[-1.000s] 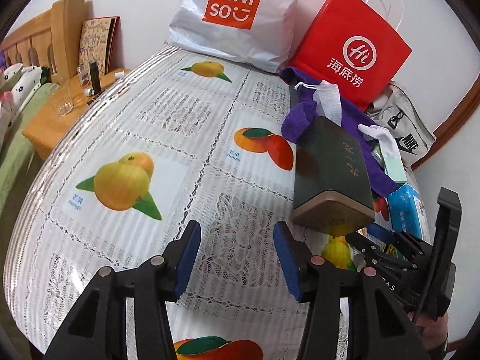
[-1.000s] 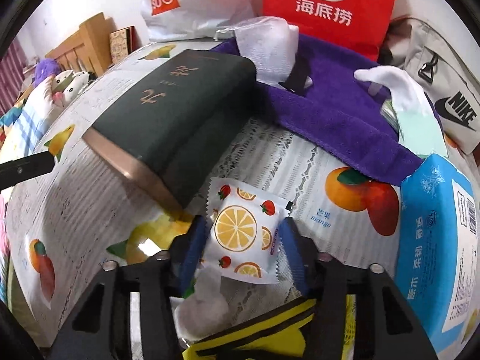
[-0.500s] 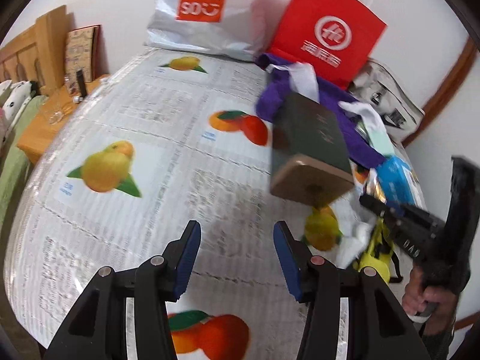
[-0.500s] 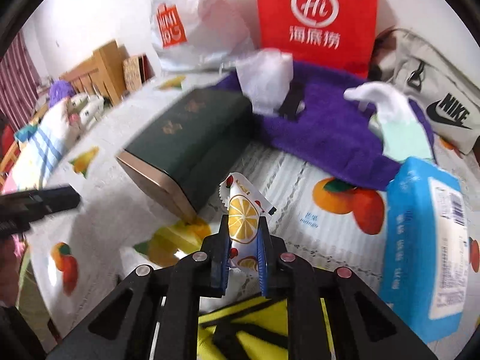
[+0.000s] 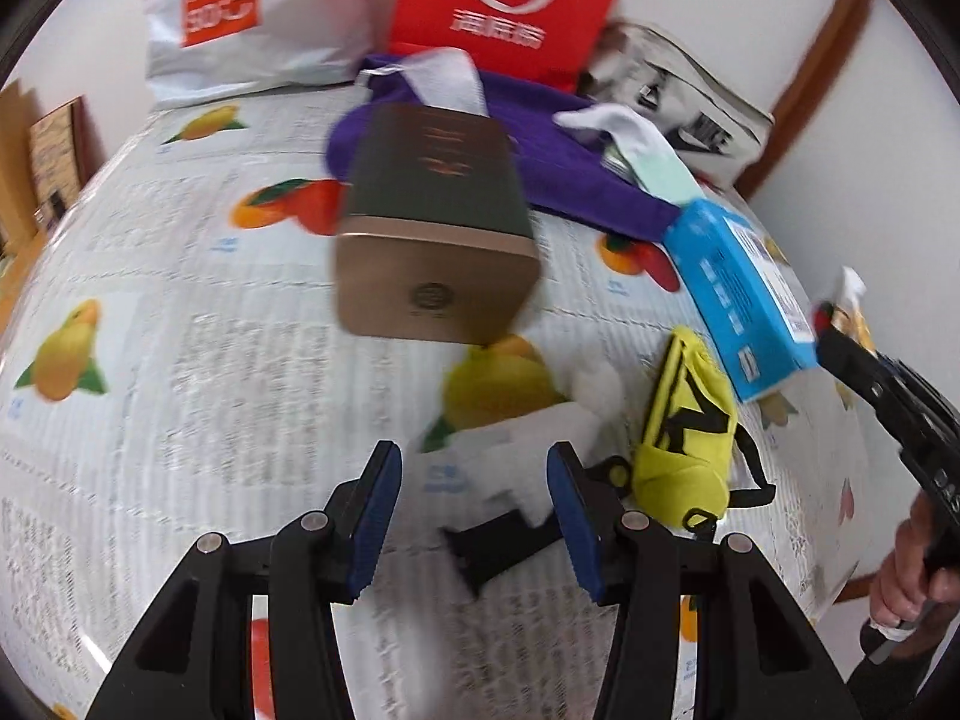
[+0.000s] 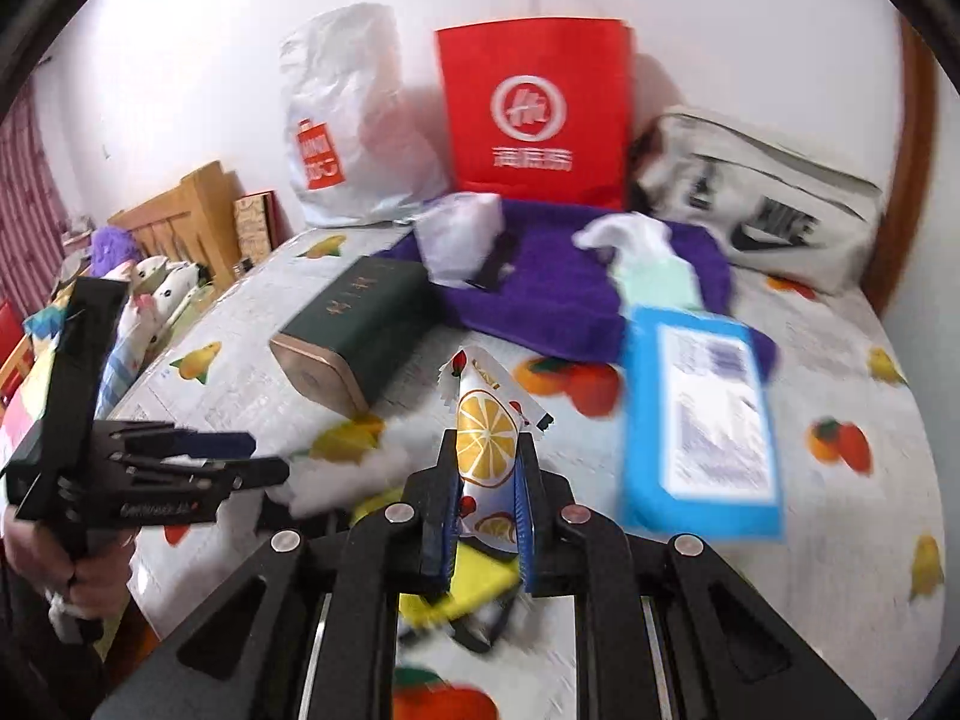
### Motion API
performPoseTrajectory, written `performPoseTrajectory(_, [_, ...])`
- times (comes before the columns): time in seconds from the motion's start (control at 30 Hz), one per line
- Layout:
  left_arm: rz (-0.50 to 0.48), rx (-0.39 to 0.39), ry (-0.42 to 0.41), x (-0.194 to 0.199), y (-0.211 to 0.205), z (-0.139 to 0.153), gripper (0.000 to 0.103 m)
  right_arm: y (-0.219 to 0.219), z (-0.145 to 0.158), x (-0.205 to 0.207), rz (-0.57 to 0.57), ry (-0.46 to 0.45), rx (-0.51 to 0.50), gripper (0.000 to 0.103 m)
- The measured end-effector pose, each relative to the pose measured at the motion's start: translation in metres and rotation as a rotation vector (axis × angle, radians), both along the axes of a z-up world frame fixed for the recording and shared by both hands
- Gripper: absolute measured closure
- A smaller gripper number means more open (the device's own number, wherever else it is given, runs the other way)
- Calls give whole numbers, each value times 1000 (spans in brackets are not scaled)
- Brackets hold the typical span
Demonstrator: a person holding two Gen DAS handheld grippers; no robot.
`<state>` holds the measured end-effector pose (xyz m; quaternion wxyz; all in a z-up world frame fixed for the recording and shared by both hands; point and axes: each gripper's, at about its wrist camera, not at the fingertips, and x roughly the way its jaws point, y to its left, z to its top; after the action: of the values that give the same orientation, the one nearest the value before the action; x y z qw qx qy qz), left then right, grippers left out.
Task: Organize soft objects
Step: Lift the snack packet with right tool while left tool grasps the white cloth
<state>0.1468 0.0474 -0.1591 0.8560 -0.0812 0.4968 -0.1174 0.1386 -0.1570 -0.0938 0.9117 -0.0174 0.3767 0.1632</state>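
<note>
Here the sachet (image 6: 486, 438) shows orange slices; glossy, pinched upright.

In the right wrist view, the bench (image 6: 840, 372) fills the middle of the frame. Two bags (image 6: 534, 114) stand at its far edge, top centre, against the wall, with a pouch (image 6: 774, 210) lying to their right. Before them a towel (image 6: 552, 288) spreads across the upper middle; a sock (image 6: 648, 264) lies on its right part. A box (image 6: 354, 324) lies left of centre, one corner at the towel. A tissue pack (image 6: 702, 414) lies right of centre, overlapping the towel's near edge. A packet (image 6: 486, 438) stands between the right gripper (image 6: 483, 510) pads at lower centre. The left gripper (image 6: 264, 462) is at lower left.
</note>
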Motion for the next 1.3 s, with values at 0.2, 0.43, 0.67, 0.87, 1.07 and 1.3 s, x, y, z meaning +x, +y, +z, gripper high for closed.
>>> performPoseTrajectory(0.2, [-62, 11, 18, 11, -24, -9, 49, -45, -23, -31, -86, 48, -27, 88])
performPoseTrajectory(0.43, [-113, 101, -14, 17, -51, -12, 45, -78, -65, -36, -179, 148, -30, 87])
performPoseTrajectory(0.67, [-105, 246, -81, 16, -61, -13, 66, -85, -86, -41, -182, 152, 17, 83])
performPoseTrajectory(0.87, [-63, 184, -70, 19, -41, -10, 93, -91, -88, -39, -194, 143, 85, 83])
performPoseTrajectory(1.07, [-22, 153, -77, 7, -28, -5, 94, -90, -89, -41, -199, 131, 92, 83])
performPoseTrajectory(1.3, [26, 117, -72, -6, -14, 5, 94, -90, -85, -36, -204, 172, 87, 83])
